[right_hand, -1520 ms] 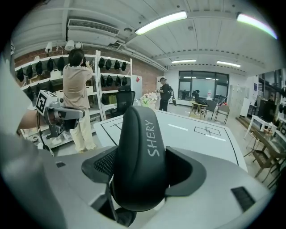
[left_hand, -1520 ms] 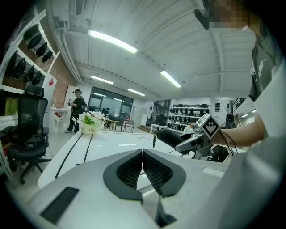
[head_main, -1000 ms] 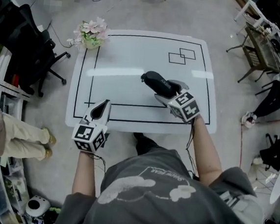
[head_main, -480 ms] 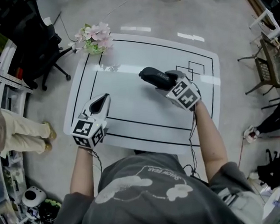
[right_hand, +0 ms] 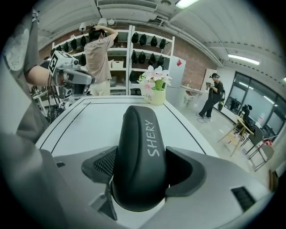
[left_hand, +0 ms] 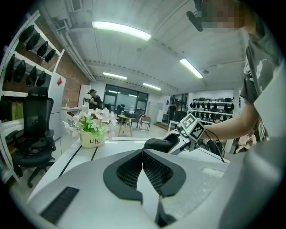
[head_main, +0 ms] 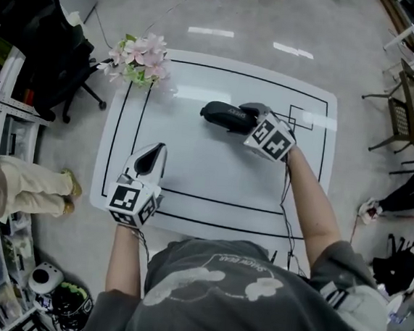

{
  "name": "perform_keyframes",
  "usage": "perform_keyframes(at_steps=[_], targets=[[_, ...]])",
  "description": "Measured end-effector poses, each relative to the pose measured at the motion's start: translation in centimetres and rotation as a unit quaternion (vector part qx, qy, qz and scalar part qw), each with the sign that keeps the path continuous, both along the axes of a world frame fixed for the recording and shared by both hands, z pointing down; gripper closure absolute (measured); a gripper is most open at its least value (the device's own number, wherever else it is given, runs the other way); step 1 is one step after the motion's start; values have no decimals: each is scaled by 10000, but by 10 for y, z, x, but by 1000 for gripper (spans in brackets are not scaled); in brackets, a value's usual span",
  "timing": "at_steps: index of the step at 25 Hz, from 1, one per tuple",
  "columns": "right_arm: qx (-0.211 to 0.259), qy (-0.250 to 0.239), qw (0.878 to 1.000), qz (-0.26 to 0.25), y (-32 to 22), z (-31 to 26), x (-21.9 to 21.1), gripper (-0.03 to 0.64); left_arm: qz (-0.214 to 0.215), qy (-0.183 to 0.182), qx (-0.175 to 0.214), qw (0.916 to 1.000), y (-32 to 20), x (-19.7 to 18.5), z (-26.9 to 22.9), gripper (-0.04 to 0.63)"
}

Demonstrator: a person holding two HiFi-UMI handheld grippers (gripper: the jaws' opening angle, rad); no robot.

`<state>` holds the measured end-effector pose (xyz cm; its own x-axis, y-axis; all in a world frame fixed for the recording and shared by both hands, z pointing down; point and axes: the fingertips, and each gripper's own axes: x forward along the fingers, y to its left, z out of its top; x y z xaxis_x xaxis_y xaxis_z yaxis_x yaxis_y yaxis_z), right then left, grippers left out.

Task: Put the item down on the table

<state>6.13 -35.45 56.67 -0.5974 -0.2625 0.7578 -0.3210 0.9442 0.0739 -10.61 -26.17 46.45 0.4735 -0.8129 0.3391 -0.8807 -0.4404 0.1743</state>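
A black oblong case (head_main: 220, 114) printed "SHERY" is held lengthwise by my right gripper (head_main: 242, 121), whose jaws are shut on its near end. It is over the middle of the white table (head_main: 192, 168); I cannot tell whether it touches the top. In the right gripper view the case (right_hand: 139, 152) fills the gap between the jaws of the right gripper (right_hand: 143, 176). My left gripper (head_main: 152, 157) is shut and empty at the table's front left. In the left gripper view the left gripper (left_hand: 142, 166) faces the case (left_hand: 157, 144).
A pot of pink flowers (head_main: 139, 56) stands at the table's far left corner. Black lines mark a border and small squares (head_main: 299, 117) at the far right. An office chair (head_main: 40, 43) is left of the table. A person (right_hand: 100, 49) stands by shelves behind it.
My right gripper has carried the case away from the person, from near the front line toward the table's middle. The left gripper has stayed near the front left edge.
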Motion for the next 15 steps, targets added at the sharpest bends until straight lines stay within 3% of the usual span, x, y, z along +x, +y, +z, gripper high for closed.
perform_keyframes(at_steps=[7, 15], targets=[[-32, 130, 9998, -151, -13, 17, -6, 295, 1, 36, -265, 9996, -2, 2, 20, 591], [70, 256, 9995, -179, -20, 26, -4, 292, -75, 68, -301, 9995, 1, -2, 24, 591]])
